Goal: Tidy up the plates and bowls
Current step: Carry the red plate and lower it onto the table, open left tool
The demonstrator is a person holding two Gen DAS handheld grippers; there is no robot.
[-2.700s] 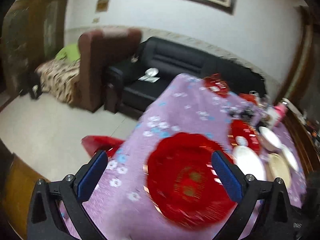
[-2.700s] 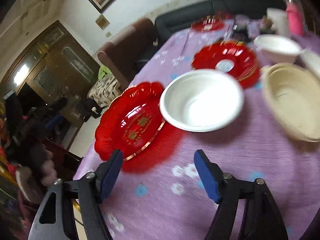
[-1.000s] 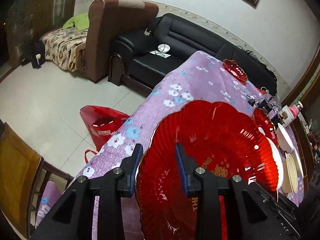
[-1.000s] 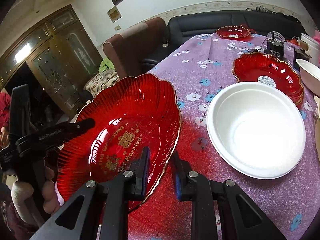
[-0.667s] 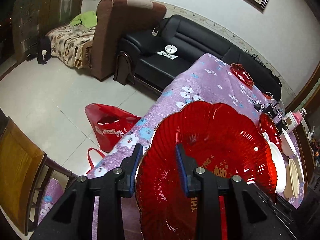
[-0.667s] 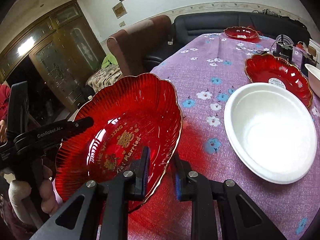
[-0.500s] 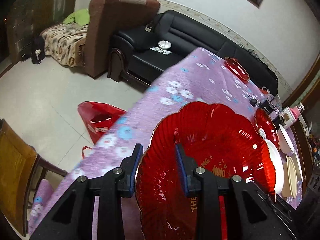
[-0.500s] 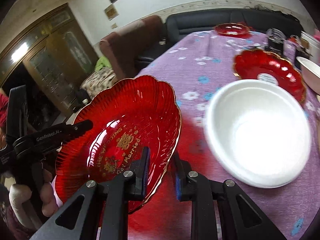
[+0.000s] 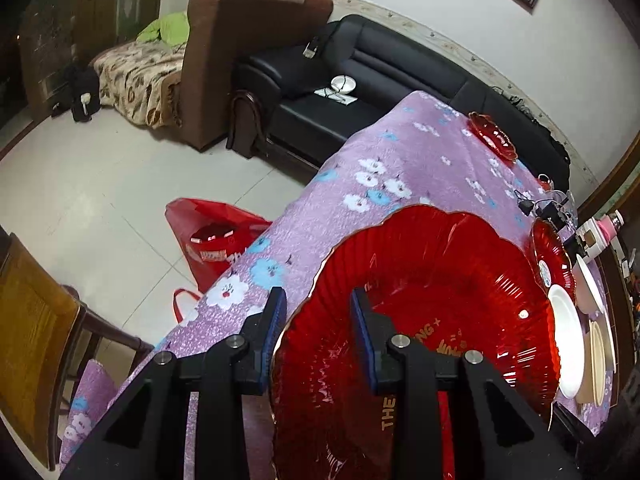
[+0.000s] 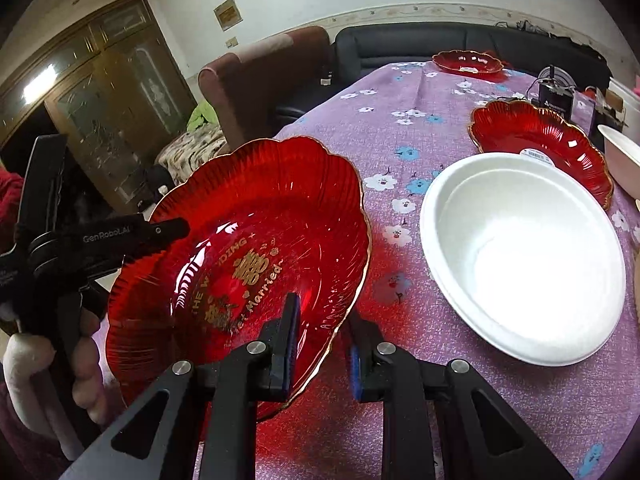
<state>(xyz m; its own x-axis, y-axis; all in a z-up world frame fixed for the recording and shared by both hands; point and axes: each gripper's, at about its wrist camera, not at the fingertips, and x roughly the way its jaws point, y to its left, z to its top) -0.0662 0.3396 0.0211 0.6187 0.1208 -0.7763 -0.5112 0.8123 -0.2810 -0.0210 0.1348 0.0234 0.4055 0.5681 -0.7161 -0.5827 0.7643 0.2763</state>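
A large red scalloped plate [image 10: 256, 248] with gold lettering and a gold rim is held tilted above the purple flowered tablecloth [image 10: 400, 120]. My right gripper [image 10: 320, 340] is shut on its near rim. My left gripper [image 9: 318, 326] is shut on the opposite rim of the same red plate [image 9: 432, 320], and in the right wrist view that left gripper [image 10: 176, 228] shows at the plate's left edge with a hand below it. A white bowl [image 10: 520, 256] rests on the cloth to the right, and a second red plate [image 10: 540, 144] lies behind it.
A third red plate [image 10: 466, 62] sits at the table's far end. A black charger with cables [image 10: 554, 98] and another white bowl [image 10: 624, 160] are at the right. Black sofa [image 9: 380, 80], brown armchair [image 9: 240, 48], red bag [image 9: 216, 236] on the floor, wooden chair [image 9: 32, 328] beside the table.
Both grippers closed on the red plate and lifted it off the cloth. Over the last second it stays held between them with only slight shifts.
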